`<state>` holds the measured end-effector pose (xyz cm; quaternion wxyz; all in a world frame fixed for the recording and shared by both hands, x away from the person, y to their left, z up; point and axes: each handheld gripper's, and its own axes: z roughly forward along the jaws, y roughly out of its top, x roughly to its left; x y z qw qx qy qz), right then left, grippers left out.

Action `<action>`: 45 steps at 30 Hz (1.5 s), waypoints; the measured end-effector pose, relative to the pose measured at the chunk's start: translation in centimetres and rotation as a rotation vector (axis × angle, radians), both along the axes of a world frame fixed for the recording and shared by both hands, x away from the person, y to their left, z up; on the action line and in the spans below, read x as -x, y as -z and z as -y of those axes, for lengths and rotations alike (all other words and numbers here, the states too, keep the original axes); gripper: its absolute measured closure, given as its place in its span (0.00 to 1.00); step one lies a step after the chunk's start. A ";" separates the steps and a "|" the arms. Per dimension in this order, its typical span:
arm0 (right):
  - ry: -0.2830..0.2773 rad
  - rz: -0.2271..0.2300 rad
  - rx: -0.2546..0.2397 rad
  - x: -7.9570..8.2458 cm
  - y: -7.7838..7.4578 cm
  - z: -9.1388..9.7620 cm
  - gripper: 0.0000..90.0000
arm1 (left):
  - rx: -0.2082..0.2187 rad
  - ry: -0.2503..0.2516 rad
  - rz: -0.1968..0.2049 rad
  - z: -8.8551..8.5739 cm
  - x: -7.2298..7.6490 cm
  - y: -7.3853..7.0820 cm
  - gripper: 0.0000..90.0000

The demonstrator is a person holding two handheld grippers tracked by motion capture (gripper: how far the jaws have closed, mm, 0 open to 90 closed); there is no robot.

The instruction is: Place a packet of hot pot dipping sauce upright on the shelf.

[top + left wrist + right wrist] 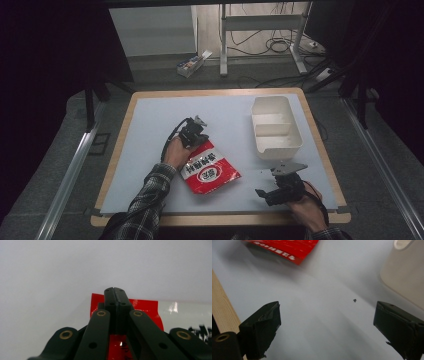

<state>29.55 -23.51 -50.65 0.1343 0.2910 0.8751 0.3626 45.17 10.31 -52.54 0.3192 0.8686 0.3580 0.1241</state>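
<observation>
Your pale grey surface [150,150] is evenly lit while the surroundings fall into darkness. Glare streaks the glossy red-and-white plastic packet [175,308], and both close-up views blur softly near their edges.

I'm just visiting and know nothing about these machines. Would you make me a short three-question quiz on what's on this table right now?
1. True or false: the left gripper has its jaws closed at the top edge of the red packet.
2. How many compartments does the white tray have, and is anything in them?
3. The right gripper is: A) clamped on the packet, B) open above the bare grey mat, C) inside the tray.

Key
1. True: the left gripper view shows the jaws together over the packet's red edge.
2. Two, both empty.
3. B: the right gripper view shows its jaws wide apart with nothing between them.
</observation>
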 end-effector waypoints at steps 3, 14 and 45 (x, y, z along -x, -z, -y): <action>0.001 0.002 -0.001 0.0 0.0 0.0 0.08 | 0.012 -0.013 -0.006 -1.1 0.7 0.1 1.00; 0.005 0.009 -0.002 0.0 -0.1 0.0 0.08 | 0.040 -0.057 0.016 -3.3 3.6 0.6 1.00; 0.013 -0.018 0.015 -0.4 0.0 0.0 0.01 | 0.113 -0.096 0.107 -6.0 10.6 -0.4 0.79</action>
